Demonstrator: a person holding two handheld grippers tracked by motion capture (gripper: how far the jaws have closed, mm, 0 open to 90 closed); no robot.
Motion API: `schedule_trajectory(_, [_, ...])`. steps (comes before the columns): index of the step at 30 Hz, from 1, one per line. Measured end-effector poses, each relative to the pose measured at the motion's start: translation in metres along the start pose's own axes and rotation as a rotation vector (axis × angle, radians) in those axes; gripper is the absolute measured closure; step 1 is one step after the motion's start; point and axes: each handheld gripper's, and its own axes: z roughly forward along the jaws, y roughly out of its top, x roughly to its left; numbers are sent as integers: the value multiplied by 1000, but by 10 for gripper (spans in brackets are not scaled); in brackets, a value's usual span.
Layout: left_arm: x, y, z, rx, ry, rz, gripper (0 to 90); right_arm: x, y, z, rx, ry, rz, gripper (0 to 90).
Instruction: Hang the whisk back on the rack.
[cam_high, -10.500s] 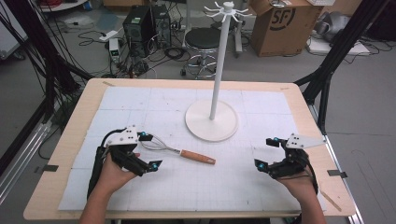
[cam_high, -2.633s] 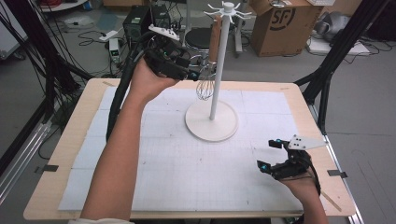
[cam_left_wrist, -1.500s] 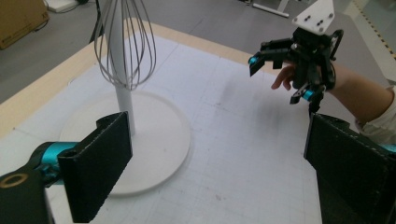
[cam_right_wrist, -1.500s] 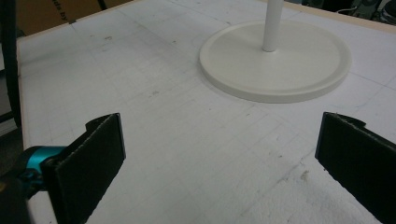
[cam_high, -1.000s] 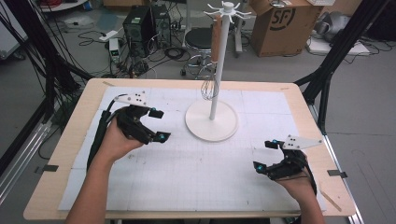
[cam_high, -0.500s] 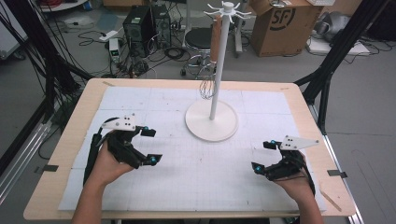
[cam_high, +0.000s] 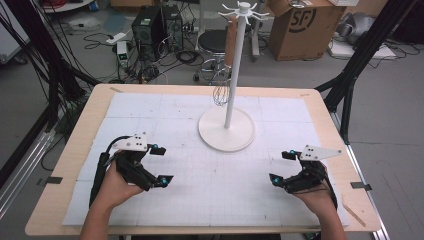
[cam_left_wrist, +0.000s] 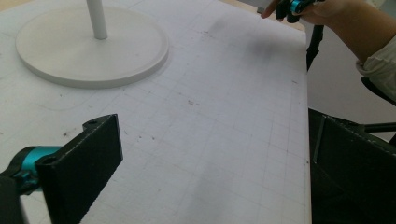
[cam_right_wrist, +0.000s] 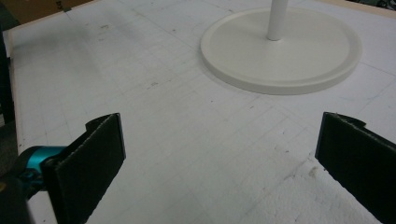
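Note:
A metal whisk (cam_high: 220, 94) with a wooden handle hangs from a hook at the top of the white stand (cam_high: 234, 70). The stand's round base (cam_high: 226, 134) sits at the far middle of the mat. My left gripper (cam_high: 163, 164) rests low at the near left of the mat, well away from the stand. It is open; its jaws have just been opening a little wider, with nothing between them. In the left gripper view the open left gripper (cam_left_wrist: 219, 172) looks past the base (cam_left_wrist: 93, 51). My right gripper (cam_high: 279, 166) is open and empty at the near right; the right gripper (cam_right_wrist: 222, 158) faces the base (cam_right_wrist: 280, 51).
A white gridded mat (cam_high: 210, 200) covers the wooden table (cam_high: 65, 165). Black frame legs (cam_high: 350, 75) stand at the far right corner. Beyond the far edge are a computer case (cam_high: 150, 25), a stool (cam_high: 215, 42) and a cardboard box (cam_high: 300, 25) on the floor.
My left hand has come back from the middle left of the mat toward the near edge and lower. The whisk, on the table earlier, now hangs on the stand. The right hand has stayed put.

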Motion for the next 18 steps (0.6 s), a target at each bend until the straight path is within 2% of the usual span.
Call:
schedule_trajectory(9, [3,-7,4,15,4,-14,16,0,1,6,15,7,-9,7])
schedule_trajectory(18, [4,-8,-1,-2,13,-16,16,1,2,8,21,10,-9,7])
